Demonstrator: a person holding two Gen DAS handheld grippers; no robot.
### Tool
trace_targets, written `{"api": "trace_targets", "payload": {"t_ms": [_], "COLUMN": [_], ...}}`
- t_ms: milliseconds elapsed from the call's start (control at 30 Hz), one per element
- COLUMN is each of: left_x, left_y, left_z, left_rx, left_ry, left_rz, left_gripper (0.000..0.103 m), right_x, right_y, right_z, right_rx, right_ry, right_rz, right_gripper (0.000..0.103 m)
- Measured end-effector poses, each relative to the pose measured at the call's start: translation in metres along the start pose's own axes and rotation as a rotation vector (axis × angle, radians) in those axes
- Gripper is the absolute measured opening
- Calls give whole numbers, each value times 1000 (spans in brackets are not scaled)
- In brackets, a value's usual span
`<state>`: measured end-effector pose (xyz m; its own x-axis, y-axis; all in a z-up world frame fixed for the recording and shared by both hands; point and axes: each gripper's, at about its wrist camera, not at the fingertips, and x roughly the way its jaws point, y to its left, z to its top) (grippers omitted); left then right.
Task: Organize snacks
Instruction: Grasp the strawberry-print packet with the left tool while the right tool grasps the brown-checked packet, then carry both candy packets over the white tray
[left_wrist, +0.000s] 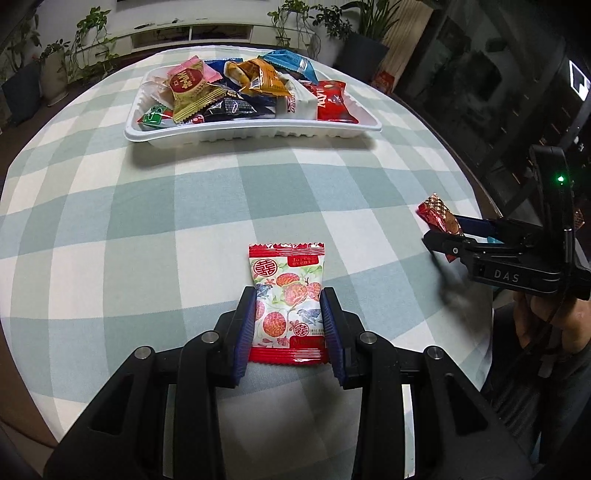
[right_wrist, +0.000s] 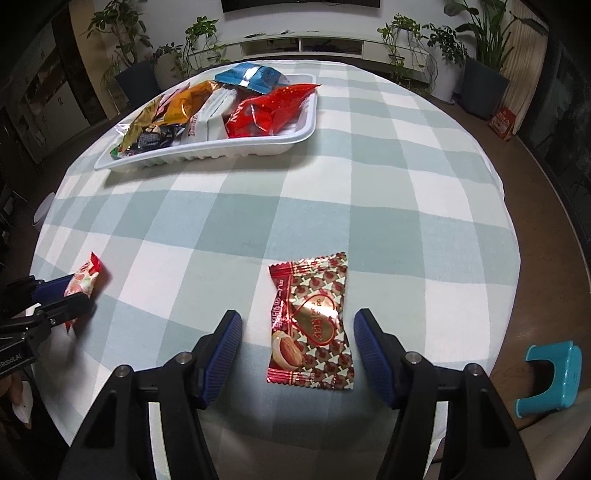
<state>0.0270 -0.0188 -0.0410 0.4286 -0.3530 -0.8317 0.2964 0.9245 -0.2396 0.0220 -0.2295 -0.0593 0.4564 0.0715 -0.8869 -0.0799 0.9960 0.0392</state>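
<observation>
My left gripper (left_wrist: 289, 301) is shut on a white snack packet with red ends and a lychee print (left_wrist: 288, 295), its blue pads pressing both sides; it rests at the checked tablecloth. It also shows in the right wrist view (right_wrist: 83, 282). My right gripper (right_wrist: 297, 325) is open, its pads well apart on either side of a red and gold heart-print packet (right_wrist: 312, 325) lying flat on the cloth. That packet shows between the right fingers in the left wrist view (left_wrist: 439, 218). A white tray (left_wrist: 251, 133) at the far side holds several mixed snack packets.
The round table has a green and white checked cloth (right_wrist: 369, 206). Potted plants (right_wrist: 484, 70) and a low white cabinet stand behind it. A teal stool (right_wrist: 550, 376) sits on the floor at the right.
</observation>
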Motion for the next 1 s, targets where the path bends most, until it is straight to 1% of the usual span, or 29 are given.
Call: {"api": "trace_targets", "payload": {"t_ms": [67, 100, 267, 367, 433, 533, 800, 933, 1000], "left_x": [-1, 1, -1, -3, -4, -6, -13, -25, -35], "left_y": [0, -2, -1, 2, 3, 4, 11, 19, 25], "left_z": [-2, -2, -5, -6, -6, -6, -3, 4, 11], "left_rx": [0, 1, -5, -18, -25, -36, -70, -101, -116], "left_ry": [-11, -15, -32, -43, -48, -60, -90, -125, -151], "left_rz": [-1, -1, -14, -32, -42, -54, -77, -94, -96], "left_gripper": [32, 32, 32, 32, 32, 32, 32, 32, 32], "right_x": [-1, -1, -2, -7, -13, -17, -24, -30, -36], "right_y": [1, 1, 4, 8, 11, 14, 10, -1, -12], "right_z": [0, 1, 2, 2, 3, 4, 8, 10, 13], "right_rx": [-8, -9, -19, -24, -22, -14, 45, 113, 169], "right_ry": [-7, -10, -16, -43, -75, -92, -122, -154, -182], "right_rz": [-3, -6, -4, 31, 75, 89, 161, 201, 221], "right_gripper": [47, 42, 37, 36, 36, 35, 35, 35, 35]}}
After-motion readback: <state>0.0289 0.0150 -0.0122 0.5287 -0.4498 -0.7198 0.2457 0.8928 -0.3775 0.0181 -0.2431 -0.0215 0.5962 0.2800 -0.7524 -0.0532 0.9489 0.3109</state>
